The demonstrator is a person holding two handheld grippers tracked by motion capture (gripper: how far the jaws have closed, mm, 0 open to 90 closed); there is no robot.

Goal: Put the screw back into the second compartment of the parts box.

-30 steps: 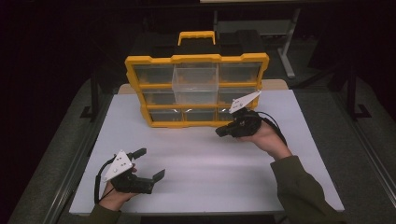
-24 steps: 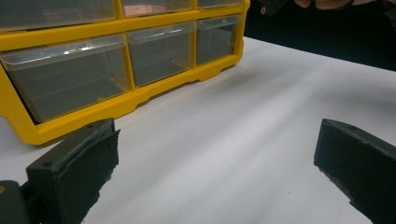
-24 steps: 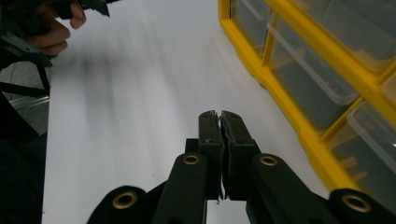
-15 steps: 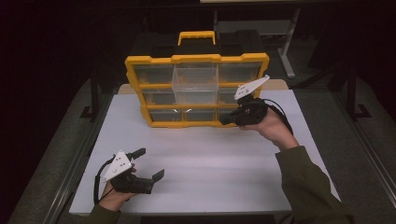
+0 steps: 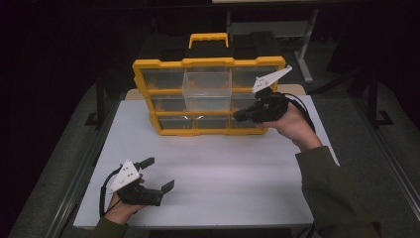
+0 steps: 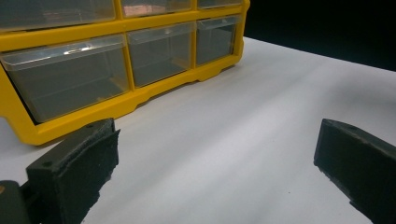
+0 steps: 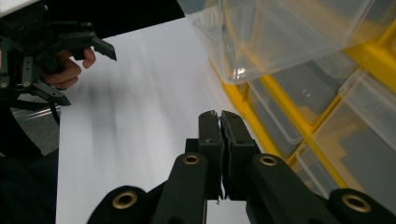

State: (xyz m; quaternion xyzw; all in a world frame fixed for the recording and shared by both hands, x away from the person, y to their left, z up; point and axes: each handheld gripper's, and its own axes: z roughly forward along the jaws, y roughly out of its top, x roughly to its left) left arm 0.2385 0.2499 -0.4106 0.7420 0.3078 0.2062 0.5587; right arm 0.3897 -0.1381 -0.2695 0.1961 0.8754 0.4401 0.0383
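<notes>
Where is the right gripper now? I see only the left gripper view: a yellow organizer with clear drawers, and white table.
Observer: The right gripper is in front of the organizer, at its right side, held above the table.
Operator: Is it holding something?
Observer: No. In the right gripper view its jaws are shut together with nothing between them.
Operator: Are all drawers closed?
Observer: No. The top middle drawer is pulled out toward the person; it looks empty.
</notes>
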